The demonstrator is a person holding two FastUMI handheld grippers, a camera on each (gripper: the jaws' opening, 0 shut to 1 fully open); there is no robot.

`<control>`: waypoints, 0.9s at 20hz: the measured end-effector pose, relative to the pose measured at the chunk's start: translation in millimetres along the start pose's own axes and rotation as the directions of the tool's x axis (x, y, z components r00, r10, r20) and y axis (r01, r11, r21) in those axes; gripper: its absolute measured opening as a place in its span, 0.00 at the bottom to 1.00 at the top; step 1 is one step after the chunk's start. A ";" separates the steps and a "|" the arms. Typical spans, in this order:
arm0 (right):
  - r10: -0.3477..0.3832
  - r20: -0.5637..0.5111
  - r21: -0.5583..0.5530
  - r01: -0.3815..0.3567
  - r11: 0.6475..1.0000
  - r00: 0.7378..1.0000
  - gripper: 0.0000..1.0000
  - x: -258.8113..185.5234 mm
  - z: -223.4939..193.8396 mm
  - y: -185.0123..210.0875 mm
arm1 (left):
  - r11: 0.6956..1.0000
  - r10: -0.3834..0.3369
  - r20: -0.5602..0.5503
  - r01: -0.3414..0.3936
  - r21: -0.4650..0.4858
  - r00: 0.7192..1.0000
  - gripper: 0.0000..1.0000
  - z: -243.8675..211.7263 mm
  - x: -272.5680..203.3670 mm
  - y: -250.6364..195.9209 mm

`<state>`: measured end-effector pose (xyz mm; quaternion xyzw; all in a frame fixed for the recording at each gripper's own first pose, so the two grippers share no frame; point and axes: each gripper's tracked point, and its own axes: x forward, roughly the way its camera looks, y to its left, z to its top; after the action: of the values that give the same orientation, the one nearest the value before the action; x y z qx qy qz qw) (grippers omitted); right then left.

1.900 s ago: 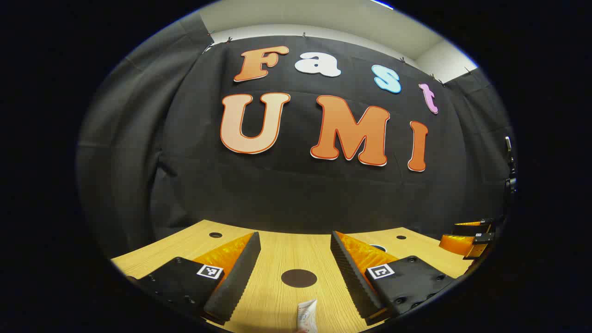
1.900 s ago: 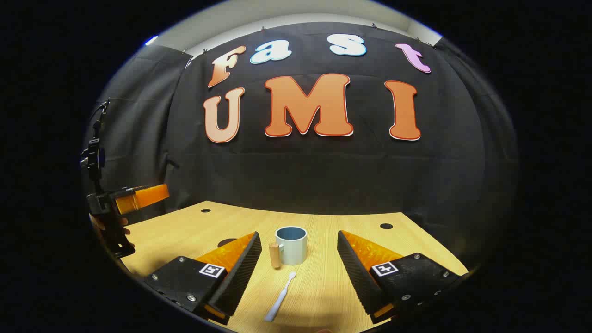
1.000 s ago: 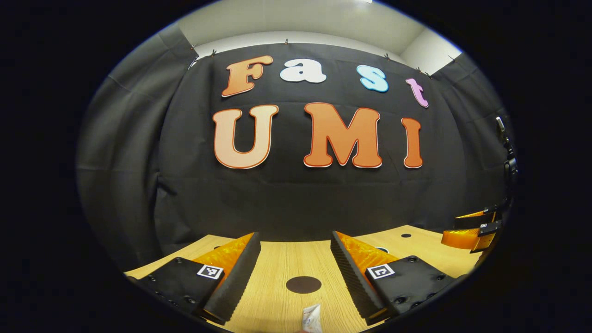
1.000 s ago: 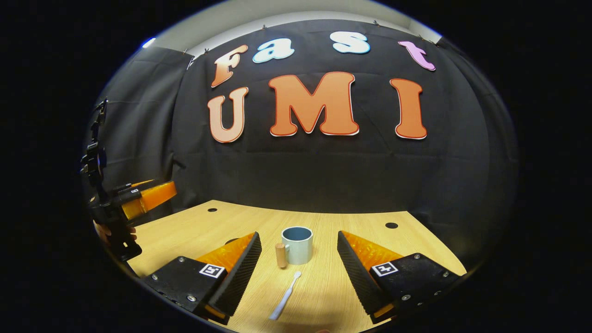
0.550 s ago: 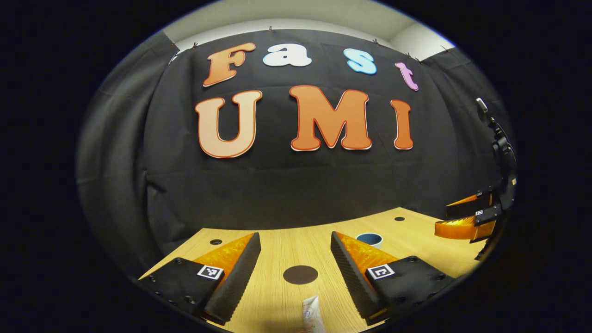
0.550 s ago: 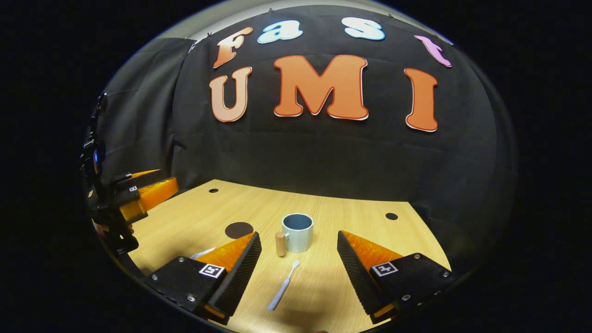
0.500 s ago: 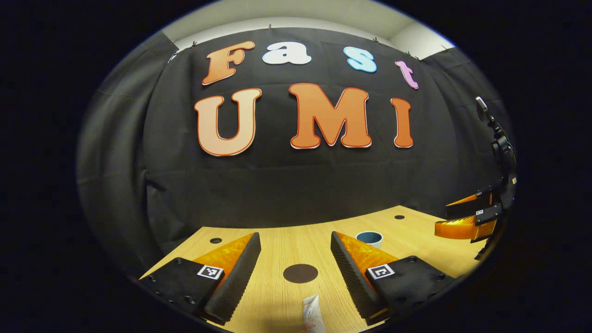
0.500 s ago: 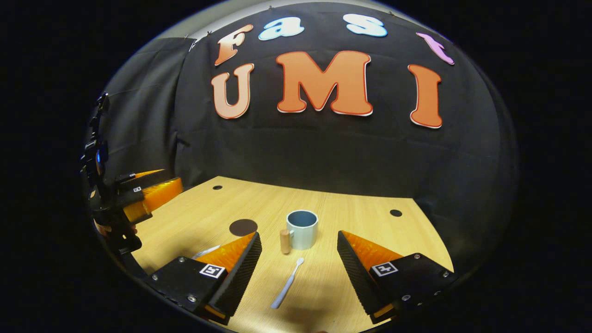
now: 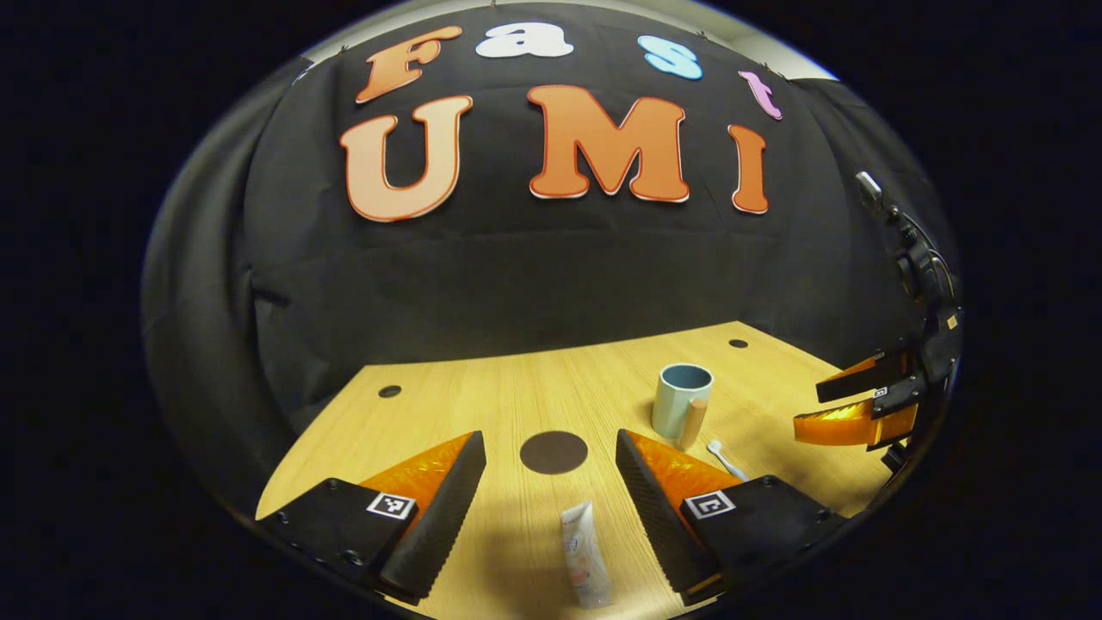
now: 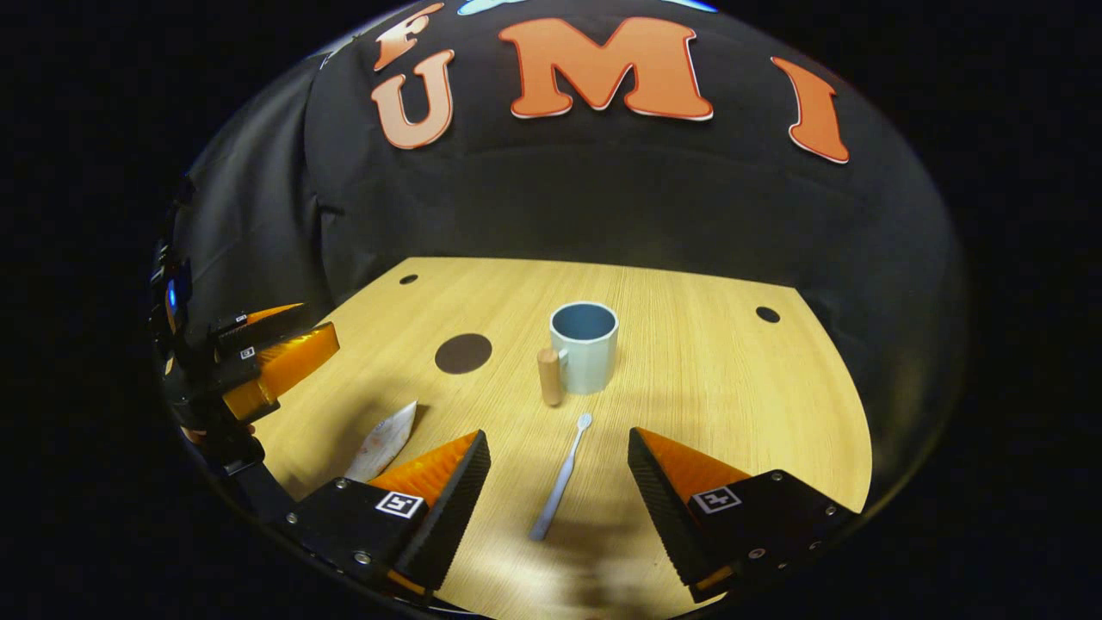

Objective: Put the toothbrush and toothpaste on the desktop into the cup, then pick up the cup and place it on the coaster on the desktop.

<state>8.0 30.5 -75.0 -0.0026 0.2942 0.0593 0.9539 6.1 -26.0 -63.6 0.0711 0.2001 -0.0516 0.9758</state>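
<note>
While both grippers are held above the light wooden desktop (image 10: 706, 362), nothing is gripped by either one. In the left gripper view, the left gripper (image 9: 551, 499) is seen with its orange-and-black fingers spread wide, and the white toothpaste tube (image 9: 584, 555) is laid flat on the wood between them, pointing roughly along the fingers and touched by neither. Just past the tube, the flat dark brown round coaster (image 9: 554, 452) is found, also between the fingertips but farther out. Off to the right of that, the pale blue cup with the wooden handle (image 9: 681, 401) is stood upright, with the head of the white toothbrush (image 9: 721, 457) peeking out just beside the right finger.

In the right gripper view, the right gripper (image 10: 560, 491) is likewise parted wide, and the toothbrush (image 10: 561, 478) is stretched out on the desktop between its fingers, bristle end aimed at the cup (image 10: 585, 346), near it but not touching. The cup's handle is turned to the left. The coaster (image 10: 463, 353) is set apart to the cup's left, and the toothpaste tube (image 10: 383, 442) is lying near the left finger. The left gripper (image 10: 280, 353) is spotted at the far left edge, over the table's side.
</note>
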 end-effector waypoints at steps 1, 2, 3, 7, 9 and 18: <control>-0.001 -0.024 -0.008 0.000 1.000 1.000 0.97 3.3 -4.4 0.8 | 1.000 -0.001 -0.032 0.001 -0.007 0.999 0.98 -7.5 2.5 -0.3; 0.001 -0.049 -0.013 -0.002 1.000 0.999 0.97 8.1 -7.7 1.4 | 1.000 -0.004 -0.070 0.003 -0.015 0.998 0.98 -21.5 5.1 0.1; 0.003 -0.074 -0.010 -0.004 1.000 0.997 0.98 10.6 -11.9 2.3 | 1.000 -0.012 -0.112 0.008 -0.029 0.994 0.99 -31.9 7.7 -0.3; 0.025 -0.177 0.015 -0.023 1.000 0.984 0.93 22.2 -30.5 7.5 | 0.998 -0.047 -0.273 0.034 -0.050 0.961 0.99 -66.3 13.8 -3.9; 0.011 -0.223 0.015 -0.008 1.000 0.975 0.90 21.6 -32.1 6.5 | 0.997 -0.068 -0.329 0.054 -0.050 0.942 0.98 -72.8 13.6 -8.8; 0.037 -0.389 0.079 -0.007 0.997 0.920 0.77 17.3 -29.5 7.5 | 0.994 -0.108 -0.580 0.078 -0.075 0.807 0.98 -111.2 12.5 -17.0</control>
<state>4.8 38.7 -108.9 0.0252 0.4803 0.0571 0.8749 -27.3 -25.9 -171.7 0.0502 0.4941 -0.0701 0.8651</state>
